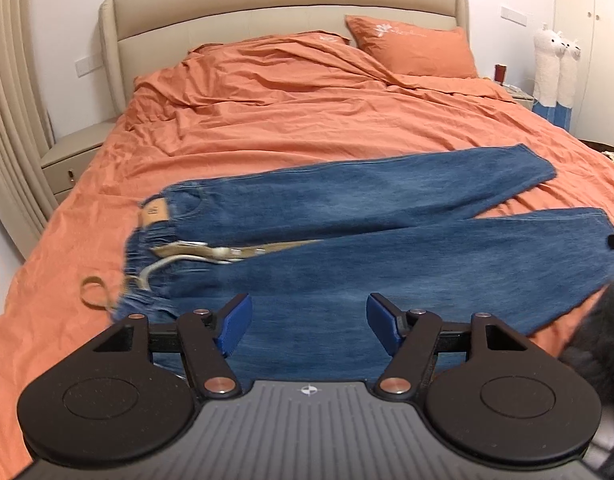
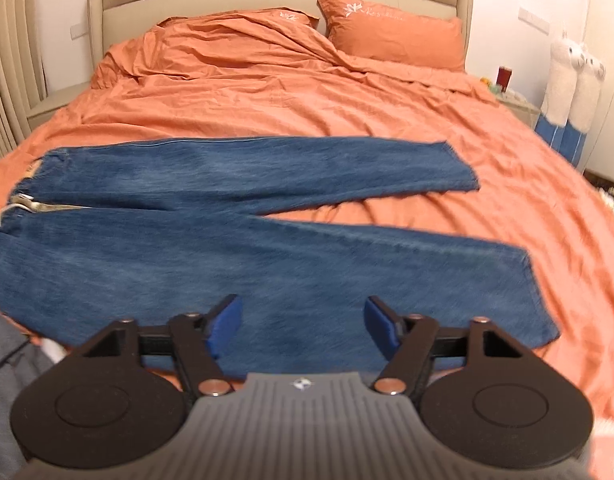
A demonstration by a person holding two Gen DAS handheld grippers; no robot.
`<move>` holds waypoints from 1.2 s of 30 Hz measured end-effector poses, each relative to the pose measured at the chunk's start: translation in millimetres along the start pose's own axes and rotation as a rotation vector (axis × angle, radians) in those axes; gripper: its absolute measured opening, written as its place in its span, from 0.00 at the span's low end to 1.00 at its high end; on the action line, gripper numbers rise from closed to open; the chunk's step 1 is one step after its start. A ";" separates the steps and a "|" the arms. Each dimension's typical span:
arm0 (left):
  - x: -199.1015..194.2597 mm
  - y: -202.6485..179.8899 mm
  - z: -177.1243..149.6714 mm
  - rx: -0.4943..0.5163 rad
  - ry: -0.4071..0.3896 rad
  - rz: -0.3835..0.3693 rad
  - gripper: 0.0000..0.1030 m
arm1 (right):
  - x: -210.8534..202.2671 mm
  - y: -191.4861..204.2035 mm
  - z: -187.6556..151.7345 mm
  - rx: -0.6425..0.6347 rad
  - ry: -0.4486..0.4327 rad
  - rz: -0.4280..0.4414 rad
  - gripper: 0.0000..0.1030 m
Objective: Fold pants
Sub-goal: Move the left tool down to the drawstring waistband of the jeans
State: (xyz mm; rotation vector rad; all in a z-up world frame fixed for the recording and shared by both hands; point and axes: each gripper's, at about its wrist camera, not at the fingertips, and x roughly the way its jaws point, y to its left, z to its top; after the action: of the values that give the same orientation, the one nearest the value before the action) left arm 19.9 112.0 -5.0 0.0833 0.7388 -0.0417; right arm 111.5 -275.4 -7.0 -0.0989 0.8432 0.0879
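Blue jeans (image 1: 347,240) lie spread across the orange bed, waistband to the left and both legs running right. The waistband shows a tan patch and a pale drawstring (image 1: 179,258). My left gripper (image 1: 309,322) hovers over the near leg close to the waist, jaws apart, nothing between the blue pads. In the right wrist view the jeans (image 2: 227,248) fill the middle, with the near leg's hem at the right. My right gripper (image 2: 303,322) stands open above the near leg's lower edge, and its pads are bare.
The bed (image 1: 267,120) has a rumpled orange duvet, pillows (image 1: 415,46) and a beige headboard. A nightstand (image 1: 73,156) stands at the left. Plush llamas (image 2: 571,92) and a bedside table are at the right. Grey cloth (image 2: 7,364) shows at the lower left.
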 end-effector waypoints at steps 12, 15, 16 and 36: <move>72.1 181.2 -21.7 -0.326 0.088 -0.026 0.76 | 50.8 -73.8 11.6 0.041 0.024 -0.103 0.49; 98.0 212.7 -39.3 -0.453 0.149 -0.031 0.76 | 56.0 -81.7 12.4 0.108 0.026 -0.065 0.52; 103.7 220.9 -46.1 -0.505 0.159 -0.036 0.77 | 58.2 -81.8 12.6 0.111 0.031 -0.061 0.55; 135.3 246.9 -58.3 -0.532 0.226 -0.277 0.19 | 87.9 -70.7 16.7 0.093 0.132 -0.087 0.56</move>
State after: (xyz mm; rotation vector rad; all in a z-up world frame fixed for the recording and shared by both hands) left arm 97.3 362.0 -124.1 -0.5299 0.9621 -0.0993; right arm 190.3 -340.1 -58.0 -0.0546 0.9724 -0.0399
